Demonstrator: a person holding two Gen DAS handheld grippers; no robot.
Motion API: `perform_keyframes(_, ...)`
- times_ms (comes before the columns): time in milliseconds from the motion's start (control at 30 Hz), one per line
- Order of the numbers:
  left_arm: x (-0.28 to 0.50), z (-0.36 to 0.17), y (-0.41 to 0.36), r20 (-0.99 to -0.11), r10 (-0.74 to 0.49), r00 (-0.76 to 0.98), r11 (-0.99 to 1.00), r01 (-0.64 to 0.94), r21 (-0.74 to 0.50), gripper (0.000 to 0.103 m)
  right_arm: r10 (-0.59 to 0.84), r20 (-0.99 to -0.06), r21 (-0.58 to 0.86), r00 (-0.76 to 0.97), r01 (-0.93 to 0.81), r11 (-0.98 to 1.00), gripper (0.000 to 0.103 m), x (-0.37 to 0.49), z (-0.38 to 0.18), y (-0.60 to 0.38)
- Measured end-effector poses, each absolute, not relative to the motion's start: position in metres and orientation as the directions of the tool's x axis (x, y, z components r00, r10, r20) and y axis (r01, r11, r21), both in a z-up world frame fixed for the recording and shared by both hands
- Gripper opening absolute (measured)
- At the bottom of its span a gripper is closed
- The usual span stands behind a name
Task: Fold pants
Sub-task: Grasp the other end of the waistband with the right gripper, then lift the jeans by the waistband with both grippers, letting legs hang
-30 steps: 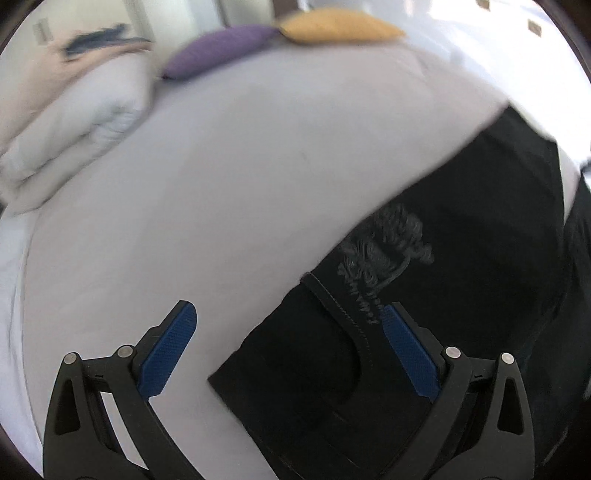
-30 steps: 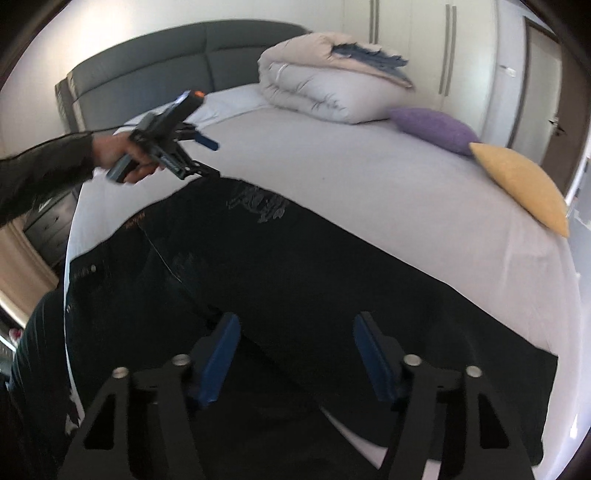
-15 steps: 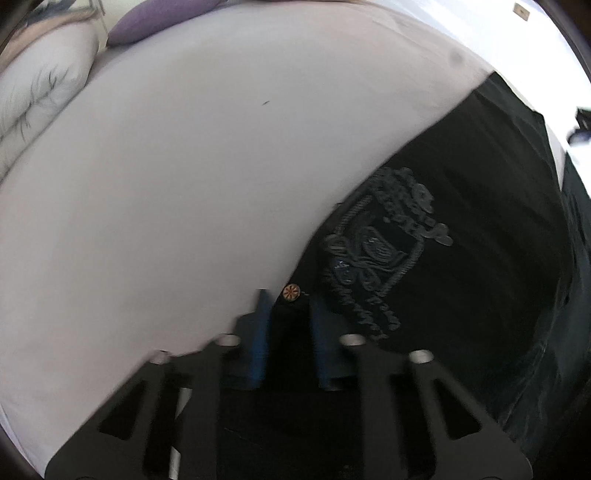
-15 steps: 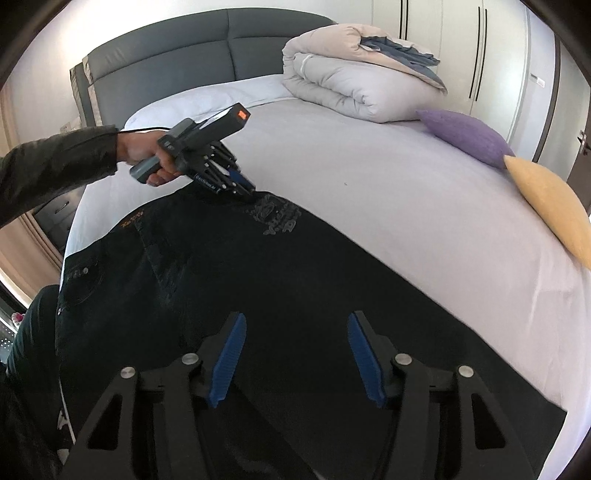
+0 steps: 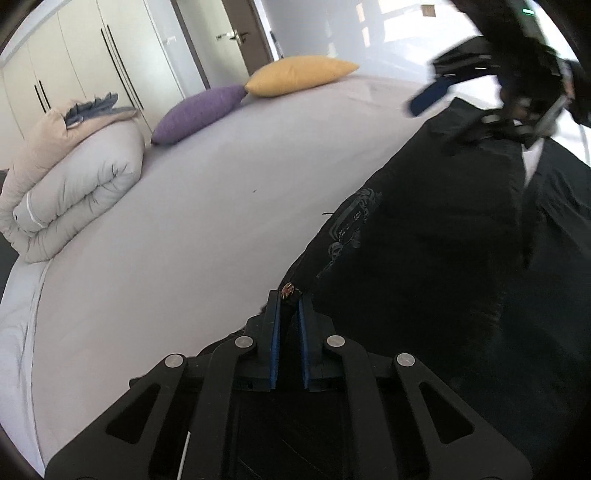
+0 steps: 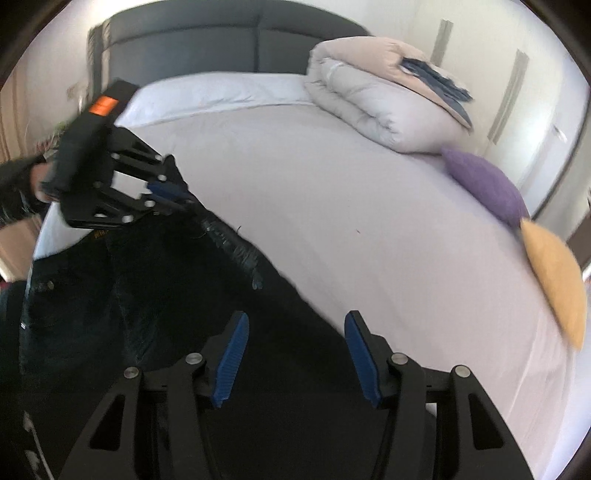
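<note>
1. Bed point(image 6: 332, 229): wide, covered by a smooth pale grey sheet; takes up most of both views.
2. Headboard point(image 6: 229, 44): dark grey, padded, in panels, against a light wall.
3. Rolled duvet point(image 6: 380, 107): white and beige, lying on the bed near the headboard, with a blue-grey cloth on top.
4. Purple cushion point(image 5: 199, 112): on the bed's far edge.
5. Yellow cushion point(image 5: 299, 74): just beside the purple one.
6. Wardrobe point(image 5: 74, 66): cream doors, long dark handles.
7. Door point(image 5: 236, 33): with lever handle.
8. Light: bright daylight.
</note>
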State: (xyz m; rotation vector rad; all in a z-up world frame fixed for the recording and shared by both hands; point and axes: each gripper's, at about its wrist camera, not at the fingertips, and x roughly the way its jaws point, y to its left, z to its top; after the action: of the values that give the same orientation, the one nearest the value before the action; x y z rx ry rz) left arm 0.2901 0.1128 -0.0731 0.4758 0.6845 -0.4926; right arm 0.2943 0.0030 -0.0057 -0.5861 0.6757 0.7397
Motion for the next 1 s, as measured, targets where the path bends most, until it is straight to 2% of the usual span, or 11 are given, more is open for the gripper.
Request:
perform_keyframes(100, 0.275, -0.072, 0.118, -0.679, -0.285, 0.676, 0.79, 0.567, 0.233, 0.008, 0.375, -0.76, -0.265, 0.531, -0.78, 0.567, 0.056, 0.305, -0.017, 0.023)
perform_keyframes(233, 0.261, -0.065, 0.12, -0.668, -0.29, 0.686, 0.798, 0.558, 0.227, 0.008, 0.343, -0.811, -0.223, 0.475, -0.791, 0.57, 0.031, 0.325, -0.03, 0.033)
perform_keyframes(367, 0.259, -0.065, 0.113, -0.664, -0.301, 0.685, 0.797, 0.563, 0.22, 0.008, 0.325, -0.824, -0.207, 0.464, -0.781, 0.589, 0.025, 0.333, -0.035, 0.041)
perform_keyframes(433, 0.257, -0.063, 0.115, -0.662, -0.305, 0.685, 0.799, 0.563, 0.214, 0.008, 0.309, -0.833, -0.205, 0.459, -0.774, 0.599, 0.012, 0.339, -0.037, 0.043)
perform_keyframes(533, 0.26, -0.062, 0.116, -0.659, -0.308, 0.687, 0.802, 0.56, 0.209, 0.008, 0.296, -0.839, -0.201, 0.456, -0.766, 0.611, 0.004, 0.338, -0.038, 0.045)
perform_keyframes(700, 0.252, -0.057, 0.12, -0.654, -0.314, 0.688, 0.816, 0.548, 0.184, 0.007, 0.294, -0.823, -0.217, 0.487, -0.746, 0.63, 0.004, 0.316, -0.035, 0.059)
perform_keyframes(867, 0.228, -0.051, 0.123, -0.647, -0.321, 0.691, 0.829, 0.536, 0.16, 0.007, 0.384, -0.79, -0.149, 0.479, -0.756, 0.637, 0.004, 0.288, -0.03, 0.081)
perform_keyframes(1000, 0.197, -0.046, 0.127, -0.647, -0.333, 0.686, 0.832, 0.537, 0.141, 0.007, 0.42, -0.781, -0.148, 0.462, -0.791, 0.594, 0.004, 0.253, -0.036, 0.102)
